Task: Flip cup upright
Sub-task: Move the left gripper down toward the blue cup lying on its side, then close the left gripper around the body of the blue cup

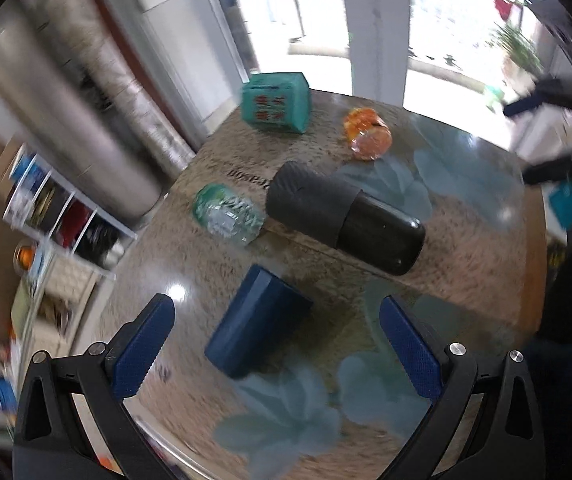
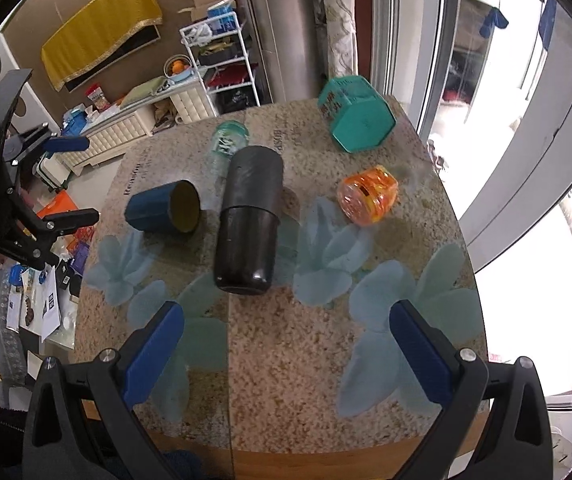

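Note:
A dark blue cup [image 1: 256, 326] lies on its side on the speckled table; in the right wrist view the cup [image 2: 162, 208] shows its open mouth facing right. My left gripper [image 1: 282, 344] is open and empty, its blue fingers either side of the cup and just short of it. It also shows at the left edge of the right wrist view [image 2: 72, 178], off the table's left side. My right gripper [image 2: 286, 348] is open and empty above the table's near part, well short of the cup.
A big black flask [image 2: 248, 220] lies on its side beside the cup. A green clear bottle [image 2: 228, 144], a teal hexagonal box [image 2: 356, 118] and an orange clear jar [image 2: 368, 194] lie farther back. The table [image 2: 306, 380] ends at a wooden front edge; a window stands right.

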`<action>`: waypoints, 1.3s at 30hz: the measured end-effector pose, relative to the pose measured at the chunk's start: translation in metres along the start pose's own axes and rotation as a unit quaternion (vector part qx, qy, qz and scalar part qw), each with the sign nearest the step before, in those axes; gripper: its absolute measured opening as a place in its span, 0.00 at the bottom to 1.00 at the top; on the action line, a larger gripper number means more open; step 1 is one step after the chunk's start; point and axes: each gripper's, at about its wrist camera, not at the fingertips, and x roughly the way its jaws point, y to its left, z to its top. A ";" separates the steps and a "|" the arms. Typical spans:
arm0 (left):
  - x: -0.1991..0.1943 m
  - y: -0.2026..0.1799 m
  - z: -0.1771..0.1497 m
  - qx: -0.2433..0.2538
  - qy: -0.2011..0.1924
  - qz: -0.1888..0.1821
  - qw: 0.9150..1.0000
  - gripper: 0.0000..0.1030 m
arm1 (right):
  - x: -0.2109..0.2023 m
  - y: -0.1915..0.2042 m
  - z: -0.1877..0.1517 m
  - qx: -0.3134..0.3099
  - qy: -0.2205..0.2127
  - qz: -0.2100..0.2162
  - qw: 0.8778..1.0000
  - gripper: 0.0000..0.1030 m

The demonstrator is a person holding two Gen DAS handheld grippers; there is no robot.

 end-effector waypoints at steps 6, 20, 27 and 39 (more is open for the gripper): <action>0.049 0.010 0.003 0.070 0.057 -0.050 0.995 1.00 | 0.014 -0.021 0.007 0.011 0.024 0.000 1.000 1.00; 0.164 0.032 -0.027 0.085 0.186 -0.092 0.975 1.00 | 0.040 -0.057 0.024 0.028 0.068 0.006 0.997 1.00; 0.193 0.037 -0.038 0.064 0.203 -0.120 0.970 1.00 | 0.050 -0.055 0.027 0.026 0.078 0.008 0.997 1.00; 0.196 0.056 -0.054 -0.017 0.187 -0.109 0.976 0.75 | 0.046 -0.052 0.024 0.039 0.079 0.005 0.996 1.00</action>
